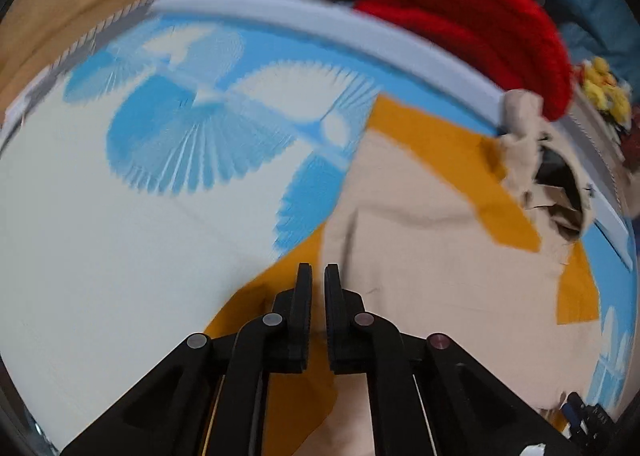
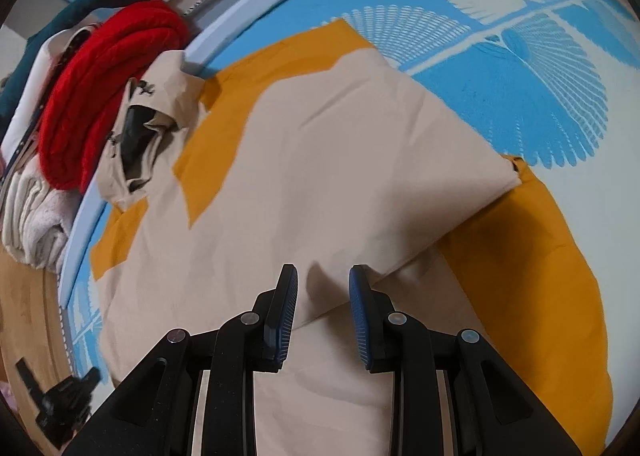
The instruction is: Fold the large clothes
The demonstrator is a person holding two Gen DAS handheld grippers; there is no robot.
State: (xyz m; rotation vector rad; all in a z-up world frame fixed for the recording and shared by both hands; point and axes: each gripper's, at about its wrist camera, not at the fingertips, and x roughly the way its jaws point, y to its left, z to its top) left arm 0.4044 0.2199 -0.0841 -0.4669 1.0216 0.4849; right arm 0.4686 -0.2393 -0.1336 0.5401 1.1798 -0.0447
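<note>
Jacket (image 2: 320,159) under both steeply down-tilted tools — left tool (image 1: 318,276) pinching its edge, right tool (image 2: 323,276) part-spread above it.

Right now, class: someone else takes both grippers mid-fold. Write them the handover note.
Left gripper: jaws nearly together at the edge of the beige and mustard jacket; whether cloth is pinched is unclear.
Right gripper: jaws apart over a beige fold, pressing nothing.
Jacket lies flat on the blue patterned mat, one sleeve folded across the body.
Folded red knit and white clothes are stacked beyond the mat.
Left to do: the rest of the folds, then stack it.
</note>
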